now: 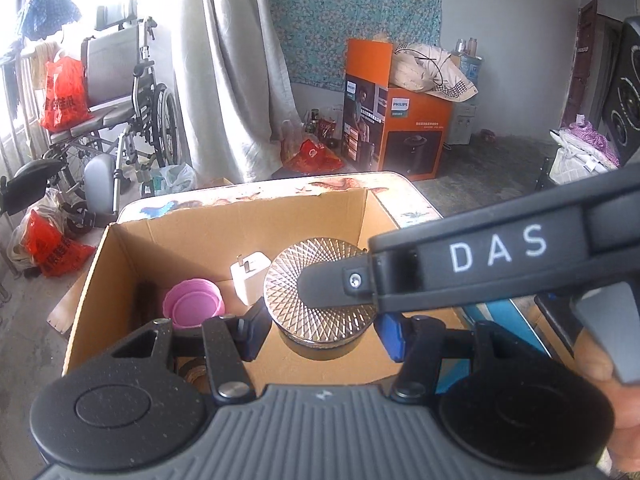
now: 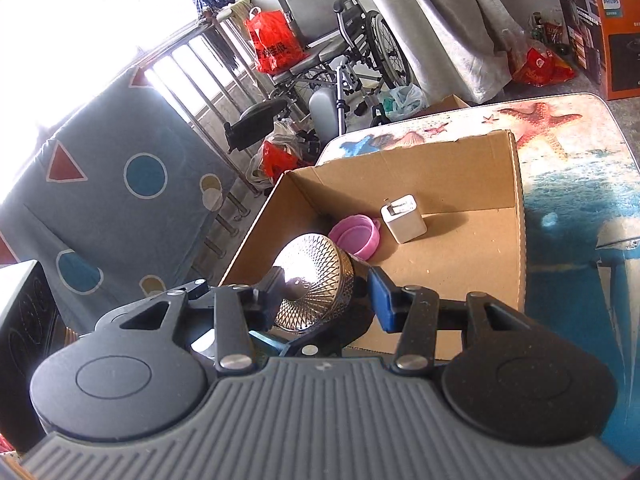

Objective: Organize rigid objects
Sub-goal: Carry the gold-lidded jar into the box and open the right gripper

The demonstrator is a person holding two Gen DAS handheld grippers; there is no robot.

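Patterned metal disc (image 2: 316, 280) between right hand-held gripper (image 2: 320, 300) fingers

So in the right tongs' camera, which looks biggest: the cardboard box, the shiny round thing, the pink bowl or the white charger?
1. Cardboard box, biggest by far.
2. Shiny patterned round container, though it is nearest the camera, which inflates it.
3. Pink bowl and white charger: they look too alike to rank.

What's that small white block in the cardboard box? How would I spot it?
Find the open cardboard box on the sea-themed tabletop. On its floor near the back wall stands a white plug-in charger, between a pink round lid and a shiny round metal piece. It is the only boxy white item, with metal prongs on top.
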